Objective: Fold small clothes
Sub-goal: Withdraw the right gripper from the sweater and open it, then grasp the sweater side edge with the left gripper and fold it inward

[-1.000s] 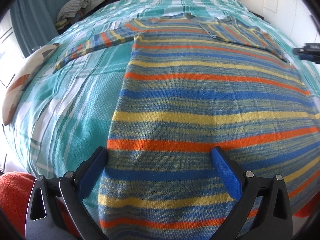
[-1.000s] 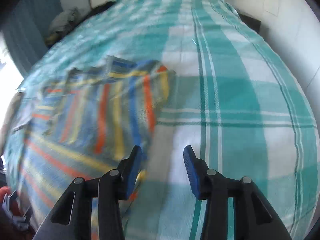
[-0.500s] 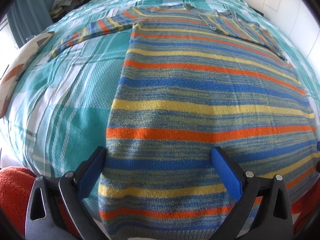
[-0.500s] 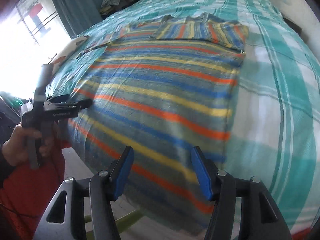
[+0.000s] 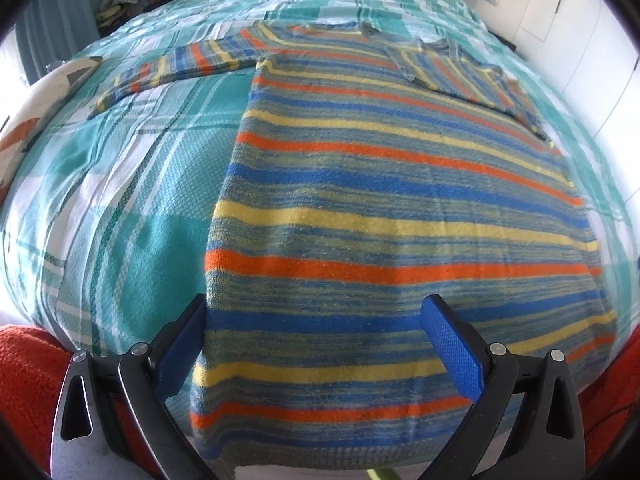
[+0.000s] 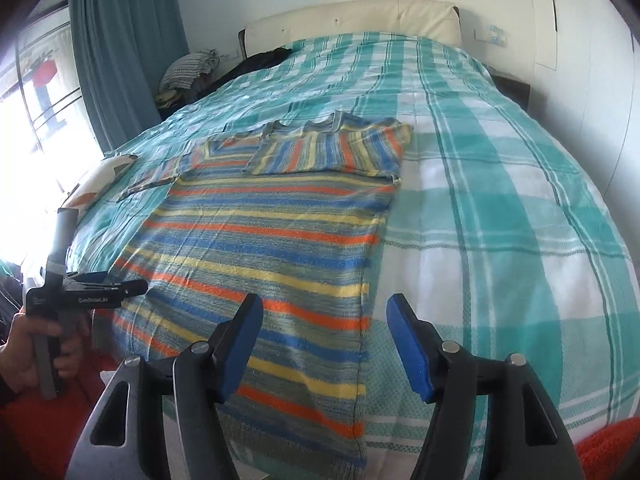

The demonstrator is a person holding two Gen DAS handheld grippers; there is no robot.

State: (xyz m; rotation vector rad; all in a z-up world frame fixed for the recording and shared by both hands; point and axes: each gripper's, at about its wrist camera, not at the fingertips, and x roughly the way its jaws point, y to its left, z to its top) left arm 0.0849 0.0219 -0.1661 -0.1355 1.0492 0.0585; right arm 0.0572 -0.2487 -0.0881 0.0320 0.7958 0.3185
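Now, one striped sweater [image 6: 260, 240] lies flat on the bed [image 6: 500, 208], hem hanging over the edge at 6 o'clock. One sleeve is folded in at 12, one stretches out toward 10. Two tools: left hand-held gripper [image 5: 316, 344] and right hand-held gripper [image 6: 324, 344], jaws apart, holding nothing. Risk: tugging the overhanging hem could slide the knit floorward.

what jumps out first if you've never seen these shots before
The striped sweater in orange, blue and yellow, spread flat along the near left part of the teal plaid bedspread, one sleeve already folded across its chest. Then the blue-padded right gripper, open just above the sweater's right hem corner, and the left gripper, open at the hem's left side.
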